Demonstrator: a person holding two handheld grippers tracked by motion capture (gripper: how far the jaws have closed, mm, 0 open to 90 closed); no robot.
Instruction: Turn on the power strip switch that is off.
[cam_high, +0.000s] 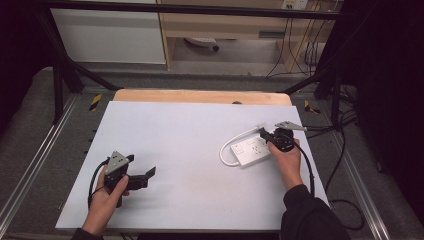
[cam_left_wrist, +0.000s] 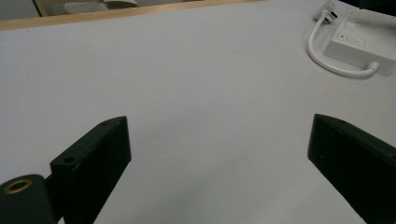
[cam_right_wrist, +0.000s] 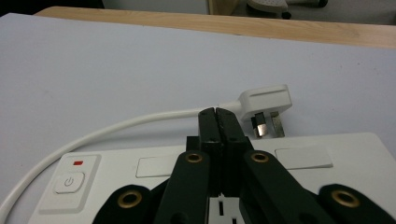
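Strip (cam_high: 253, 150): white, on desk (cam_high: 190, 150) at right, cord (cam_right_wrist: 116, 123) looped, plug (cam_right_wrist: 266, 100) lying loose beside it. Right tool (cam_right_wrist: 217, 114) closed, empty, poised over strip near plug. Left tool (cam_high: 145, 175) open, idle, well apart. Step: approaching plug; next likely opening jaws to grasp it.

Power strip (cam_right_wrist: 299, 158) cut off at the bottom edge, its sockets behind the right gripper (cam_right_wrist: 217, 119)

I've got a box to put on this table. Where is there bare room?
The middle of the table is bare, between the left claw and the power strip. The right side is crowded by the strip, its cable and the right claw.
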